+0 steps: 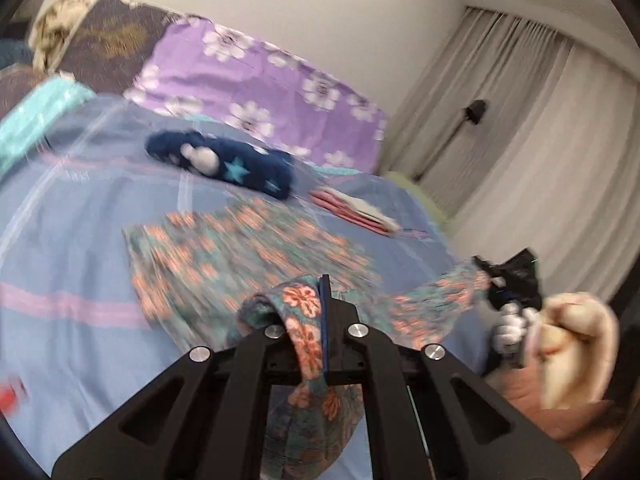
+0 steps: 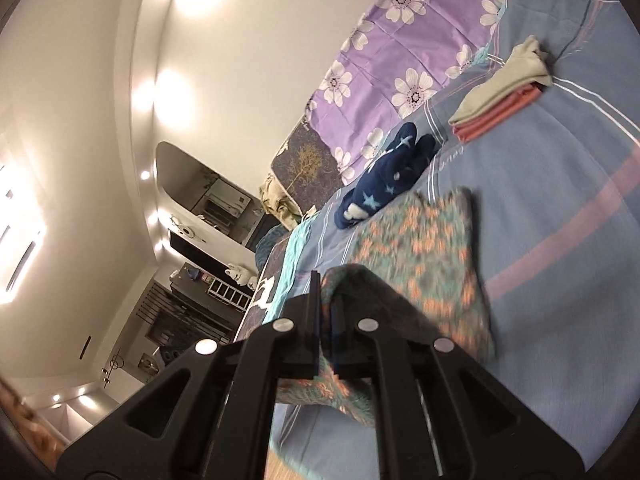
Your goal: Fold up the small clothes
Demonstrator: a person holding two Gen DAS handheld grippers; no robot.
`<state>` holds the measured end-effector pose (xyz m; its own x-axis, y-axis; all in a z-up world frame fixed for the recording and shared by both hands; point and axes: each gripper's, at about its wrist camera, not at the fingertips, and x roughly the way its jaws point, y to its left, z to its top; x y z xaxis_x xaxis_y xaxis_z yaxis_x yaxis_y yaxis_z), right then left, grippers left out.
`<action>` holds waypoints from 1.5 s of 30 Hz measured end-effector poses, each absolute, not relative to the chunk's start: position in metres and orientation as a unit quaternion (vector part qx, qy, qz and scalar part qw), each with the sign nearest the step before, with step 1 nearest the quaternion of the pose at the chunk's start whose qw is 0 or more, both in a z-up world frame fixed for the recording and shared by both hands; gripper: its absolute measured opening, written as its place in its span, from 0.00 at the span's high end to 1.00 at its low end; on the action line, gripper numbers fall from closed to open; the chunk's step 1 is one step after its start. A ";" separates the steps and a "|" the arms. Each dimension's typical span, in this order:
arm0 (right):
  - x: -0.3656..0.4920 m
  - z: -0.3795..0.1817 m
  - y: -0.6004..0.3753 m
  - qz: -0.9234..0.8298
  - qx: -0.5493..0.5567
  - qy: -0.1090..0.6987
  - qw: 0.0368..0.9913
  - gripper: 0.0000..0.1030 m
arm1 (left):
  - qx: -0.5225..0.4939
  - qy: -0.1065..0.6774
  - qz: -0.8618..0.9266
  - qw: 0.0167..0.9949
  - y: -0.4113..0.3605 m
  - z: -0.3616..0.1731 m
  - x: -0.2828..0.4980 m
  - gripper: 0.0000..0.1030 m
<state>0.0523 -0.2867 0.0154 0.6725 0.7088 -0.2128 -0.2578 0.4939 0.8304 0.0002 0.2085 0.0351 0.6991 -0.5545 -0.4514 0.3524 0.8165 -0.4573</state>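
A small teal garment with orange flowers [image 1: 248,252] lies spread on the blue bed sheet [image 1: 68,248]. My left gripper [image 1: 322,292] is shut on one near corner of it, lifted off the bed. My right gripper [image 2: 322,292] is shut on the other near corner of the same garment [image 2: 424,248]; it also shows at the right of the left wrist view [image 1: 496,276], held in a hand. The cloth stretches between the two grippers. Both views are motion-blurred.
A dark blue starred garment [image 1: 224,164] lies bunched beyond the floral one. A folded pink and beige stack [image 2: 500,92] sits further along the bed. Purple flowered pillows [image 1: 256,92] line the headboard side. Curtains [image 1: 520,128] hang past the bed's right edge.
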 end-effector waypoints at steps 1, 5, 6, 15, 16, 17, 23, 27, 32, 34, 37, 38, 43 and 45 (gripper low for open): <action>0.069 0.008 -0.285 0.287 0.404 0.285 0.821 0.94 | -0.155 0.302 -0.229 0.912 0.207 0.029 0.022 0.97; 0.137 -0.045 -0.278 0.219 0.405 0.361 0.811 0.94 | -0.188 0.369 -0.186 0.891 0.212 -0.029 0.099 0.97; 0.151 -0.067 -0.278 0.199 0.411 0.384 0.803 0.94 | -0.204 0.386 -0.178 0.882 0.215 -0.049 0.115 0.97; 0.145 -0.091 -0.281 0.217 0.379 0.415 0.798 0.76 | -0.266 0.403 -0.181 0.857 0.233 -0.091 0.107 0.75; 0.142 -0.086 -0.280 0.220 0.367 0.414 0.803 0.61 | -0.267 0.401 -0.184 0.857 0.233 -0.086 0.102 0.67; 0.139 -0.083 -0.279 0.223 0.354 0.414 0.809 0.56 | -0.264 0.399 -0.187 0.858 0.233 -0.081 0.095 0.63; 0.123 -0.081 -0.266 0.220 0.272 0.432 0.831 0.60 | -0.233 0.414 -0.185 0.860 0.225 -0.076 0.068 0.61; 0.120 -0.074 -0.261 0.203 0.248 0.419 0.849 0.94 | -0.223 0.427 -0.181 0.857 0.223 -0.080 0.069 0.89; 0.120 -0.031 -0.264 0.229 0.281 0.363 0.859 0.95 | -0.232 0.392 -0.183 0.871 0.227 -0.054 0.080 0.90; 0.135 -0.013 -0.267 0.234 0.307 0.345 0.856 0.95 | -0.246 0.359 -0.180 0.882 0.236 -0.030 0.097 0.90; 0.182 -0.004 -0.266 0.210 0.320 0.349 0.855 0.94 | -0.268 0.330 -0.163 0.890 0.247 -0.013 0.132 0.90; 0.200 -0.009 -0.265 0.195 0.326 0.360 0.852 0.88 | -0.265 0.329 -0.153 0.893 0.250 -0.014 0.152 0.89; 0.238 -0.049 -0.271 0.145 0.347 0.409 0.831 0.65 | -0.238 0.368 -0.085 0.895 0.257 -0.047 0.199 0.64; 0.234 -0.056 -0.272 0.153 0.334 0.409 0.835 0.63 | -0.229 0.378 -0.085 0.893 0.261 -0.059 0.199 0.61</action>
